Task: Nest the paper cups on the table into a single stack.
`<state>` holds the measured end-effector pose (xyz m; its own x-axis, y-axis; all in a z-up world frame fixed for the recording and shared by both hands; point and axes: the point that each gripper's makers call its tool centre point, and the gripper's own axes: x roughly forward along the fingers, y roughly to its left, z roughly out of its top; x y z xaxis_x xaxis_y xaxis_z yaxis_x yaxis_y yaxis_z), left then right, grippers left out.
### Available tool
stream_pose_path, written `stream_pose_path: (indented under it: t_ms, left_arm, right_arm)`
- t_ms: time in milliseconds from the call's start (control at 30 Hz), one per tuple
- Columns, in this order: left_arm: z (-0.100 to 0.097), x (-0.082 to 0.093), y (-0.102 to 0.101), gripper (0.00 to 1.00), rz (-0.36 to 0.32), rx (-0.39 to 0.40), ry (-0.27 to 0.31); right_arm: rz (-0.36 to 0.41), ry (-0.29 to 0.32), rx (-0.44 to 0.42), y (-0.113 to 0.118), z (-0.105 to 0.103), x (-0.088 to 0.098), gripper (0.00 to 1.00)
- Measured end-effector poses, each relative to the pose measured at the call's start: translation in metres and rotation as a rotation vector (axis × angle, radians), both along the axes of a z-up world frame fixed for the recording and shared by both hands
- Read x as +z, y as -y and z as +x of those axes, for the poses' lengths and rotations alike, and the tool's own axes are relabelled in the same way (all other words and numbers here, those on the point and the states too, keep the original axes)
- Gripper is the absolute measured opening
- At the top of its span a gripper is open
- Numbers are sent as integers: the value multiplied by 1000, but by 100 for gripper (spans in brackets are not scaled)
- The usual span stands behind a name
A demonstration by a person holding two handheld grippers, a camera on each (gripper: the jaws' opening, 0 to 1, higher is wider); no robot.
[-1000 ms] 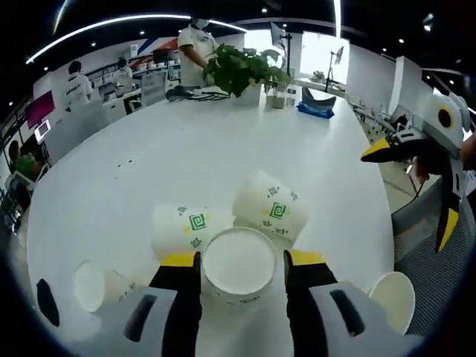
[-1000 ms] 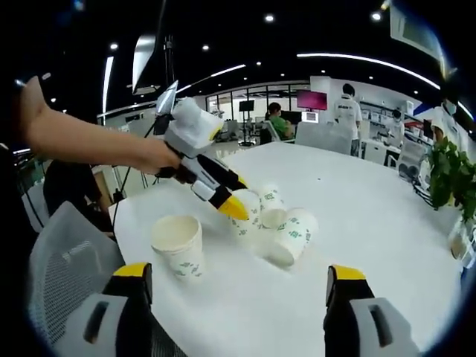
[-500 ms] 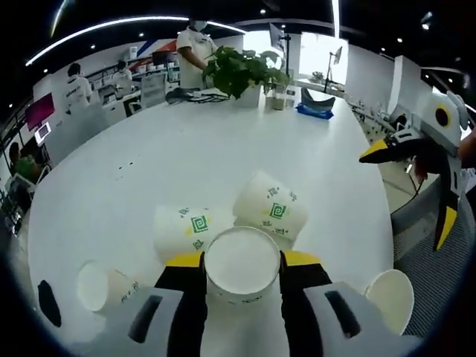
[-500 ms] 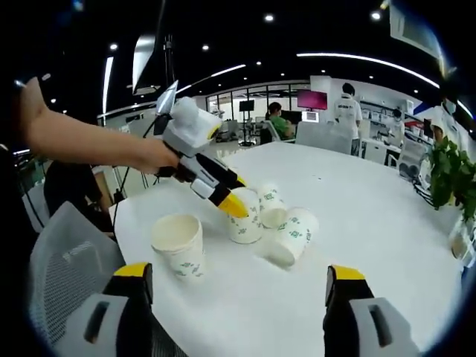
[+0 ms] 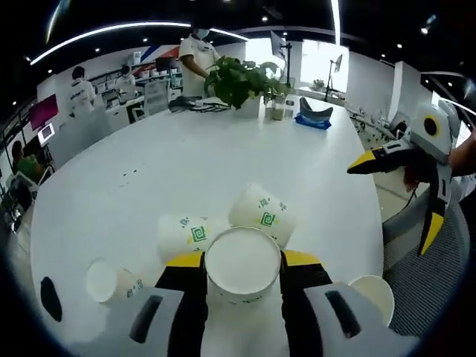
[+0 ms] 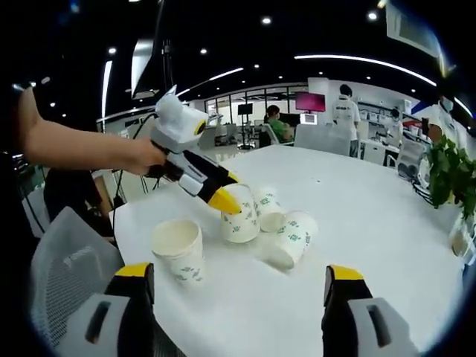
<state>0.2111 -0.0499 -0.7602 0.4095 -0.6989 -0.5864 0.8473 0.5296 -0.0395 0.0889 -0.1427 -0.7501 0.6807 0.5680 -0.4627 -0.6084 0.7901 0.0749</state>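
Since a second ago the left gripper (image 5: 242, 262) has closed its jaws from a loose bracket onto the upright paper cup (image 5: 242, 266), and the cup is now sitting slightly higher off the bench (image 5: 186, 156) in the right gripper view. There the gripped cup (image 6: 239, 212) is tilting a little, the yellow tip of the left gripper (image 6: 223, 199) pressing its rim, with a person's hand (image 6: 141, 158) and bare forearm reaching in from the left.

Just beyond the left jaws two cups are lying on their sides, touching each other: one cup lying left (image 5: 186, 232) and one cup lying right (image 5: 262, 214). Left of the left jaw another tipped cup (image 5: 110, 281) is resting on the bench; right of the right jaw an upright cup (image 5: 372, 296) is standing near the bench edge.

The right gripper (image 6: 236, 286) is hovering with its jaws spread wide, gripping nothing; that same upright cup (image 6: 178, 249) is standing just above its left jaw. In the left gripper view the right gripper (image 5: 401, 190) is hanging off the bench's right edge.

Far across the bench a potted plant (image 5: 239, 80) is standing.
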Motion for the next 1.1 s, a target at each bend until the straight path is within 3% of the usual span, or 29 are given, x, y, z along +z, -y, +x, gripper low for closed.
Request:
stream_pose_path:
  t_ms: [367, 700, 867, 1100]
  left_arm:
    - [-16, 32, 0, 36, -87, 28, 8]
    - [-37, 76, 4, 36, -169, 28, 31]
    - [-45, 91, 4, 36, -222, 18, 34]
    - [-64, 103, 3, 36, -240, -5, 49]
  right_arm:
    - [43, 16, 0, -5, 4, 11, 90]
    - [116, 27, 10, -18, 10, 28, 83]
    - [130, 22, 34, -25, 8, 32, 78]
    - [154, 0, 72, -34, 3, 36, 67]
